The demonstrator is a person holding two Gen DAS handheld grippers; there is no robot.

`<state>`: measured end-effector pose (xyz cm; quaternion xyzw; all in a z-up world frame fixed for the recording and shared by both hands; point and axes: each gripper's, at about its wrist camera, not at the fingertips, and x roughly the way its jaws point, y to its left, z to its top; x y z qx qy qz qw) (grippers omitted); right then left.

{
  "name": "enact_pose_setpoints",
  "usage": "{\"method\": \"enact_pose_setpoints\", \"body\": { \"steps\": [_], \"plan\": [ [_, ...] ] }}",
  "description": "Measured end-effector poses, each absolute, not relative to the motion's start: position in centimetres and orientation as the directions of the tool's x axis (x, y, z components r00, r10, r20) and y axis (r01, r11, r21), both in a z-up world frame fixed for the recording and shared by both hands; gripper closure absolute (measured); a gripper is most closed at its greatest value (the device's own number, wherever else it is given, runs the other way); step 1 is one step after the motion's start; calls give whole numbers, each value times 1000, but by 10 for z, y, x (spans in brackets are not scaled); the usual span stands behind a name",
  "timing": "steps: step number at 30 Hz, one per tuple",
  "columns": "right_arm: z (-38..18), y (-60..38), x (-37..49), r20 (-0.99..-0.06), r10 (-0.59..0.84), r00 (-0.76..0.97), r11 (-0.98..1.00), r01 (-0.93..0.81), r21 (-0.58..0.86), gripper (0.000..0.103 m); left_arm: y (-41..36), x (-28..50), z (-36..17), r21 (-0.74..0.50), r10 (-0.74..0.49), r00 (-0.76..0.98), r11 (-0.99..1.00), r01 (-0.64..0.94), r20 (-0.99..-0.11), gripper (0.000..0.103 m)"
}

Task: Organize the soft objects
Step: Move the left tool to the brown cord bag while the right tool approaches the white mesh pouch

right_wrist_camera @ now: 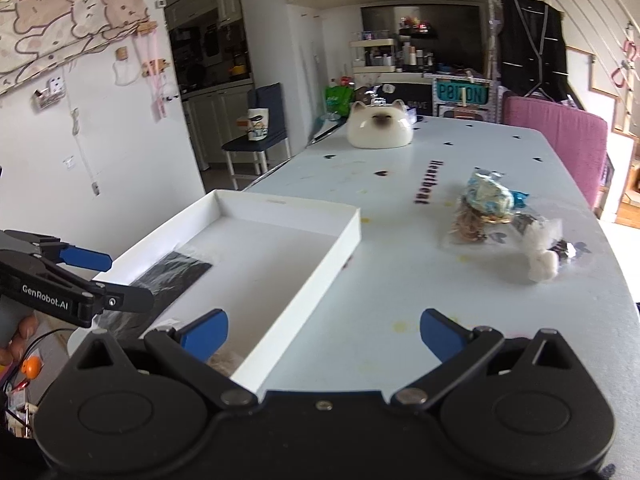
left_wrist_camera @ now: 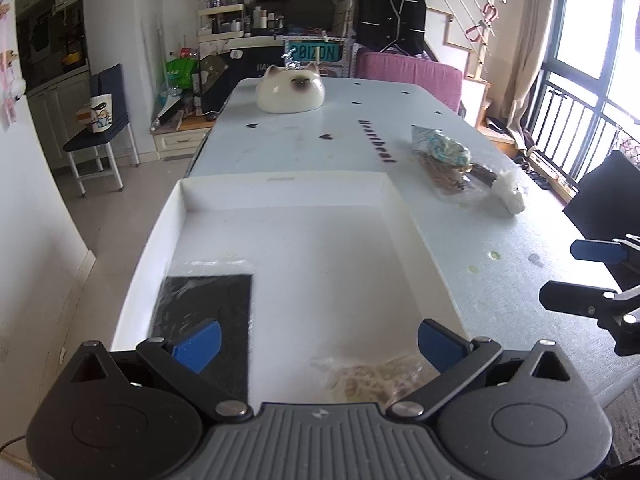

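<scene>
A white shallow tray (left_wrist_camera: 280,194) (right_wrist_camera: 352,232) lies on the pale table. Inside it rest a black bagged cloth (left_wrist_camera: 208,312) (right_wrist_camera: 176,272) at the near left and a clear bag of beige strands (left_wrist_camera: 372,376) at the near edge. My left gripper (left_wrist_camera: 318,342) hovers open over the tray's near end, empty. On the table to the right lie a blue-white patterned bundle (left_wrist_camera: 440,146) (right_wrist_camera: 490,196), a clear bag with brown bits (left_wrist_camera: 448,180) (right_wrist_camera: 468,230) and a white fluffy bag (left_wrist_camera: 510,194) (right_wrist_camera: 540,258). My right gripper (right_wrist_camera: 324,330) is open and empty, near the tray's right wall.
A white cat-shaped dome (left_wrist_camera: 290,90) (right_wrist_camera: 379,130) stands at the table's far end. A pink chair (left_wrist_camera: 408,72) (right_wrist_camera: 560,144) and a blue chair (left_wrist_camera: 100,128) flank the table. Bare tabletop (right_wrist_camera: 400,280) lies between tray and bags. A hand (right_wrist_camera: 20,340) holds the left gripper.
</scene>
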<state>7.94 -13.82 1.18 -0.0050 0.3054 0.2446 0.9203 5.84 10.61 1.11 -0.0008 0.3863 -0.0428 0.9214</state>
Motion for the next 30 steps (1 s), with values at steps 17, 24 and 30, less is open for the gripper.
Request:
{"method": "enact_pose_setpoints", "body": {
  "steps": [17,24,30],
  "plan": [
    [11,-199,106,-552,325,768,945,-292,149,0,38,111,27,-102,-171,726,985,138,-667,0],
    [16,-226,127,-531,254,809,967,-218,130,0,6,140,33,-99,-180,745,983,153,-642,0],
    [18,-252,152,-493,184,851,981,-129,144,0,-18,172,39,-122,-185,761,983,140,-622,0]
  ]
}}
